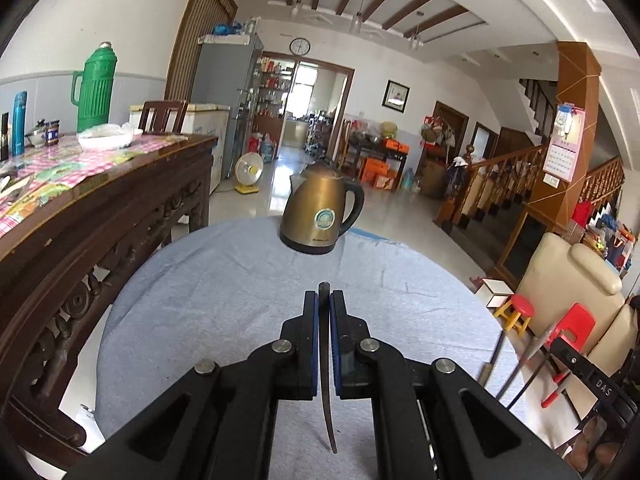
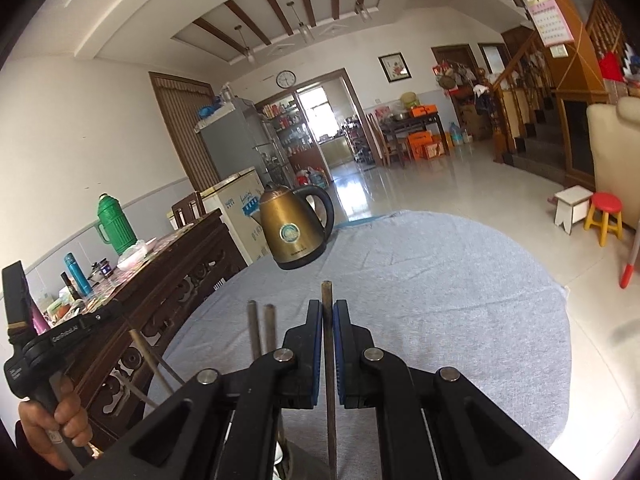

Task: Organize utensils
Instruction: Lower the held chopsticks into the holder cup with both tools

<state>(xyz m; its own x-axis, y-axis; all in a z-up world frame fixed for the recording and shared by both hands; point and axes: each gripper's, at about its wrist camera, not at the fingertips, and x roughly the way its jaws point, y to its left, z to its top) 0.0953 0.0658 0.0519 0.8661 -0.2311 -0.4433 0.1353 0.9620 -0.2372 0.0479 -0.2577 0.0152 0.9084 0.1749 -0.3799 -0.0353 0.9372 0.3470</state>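
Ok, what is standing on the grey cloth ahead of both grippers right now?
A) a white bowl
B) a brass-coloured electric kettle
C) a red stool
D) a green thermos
B: the brass-coloured electric kettle stands alone at the far edge of the grey cloth, in both wrist views.

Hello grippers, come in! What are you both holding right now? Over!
Left gripper shut on a dark chopstick. Right gripper shut on a brown chopstick. Kettle stands ahead on the grey cloth, apart from both.
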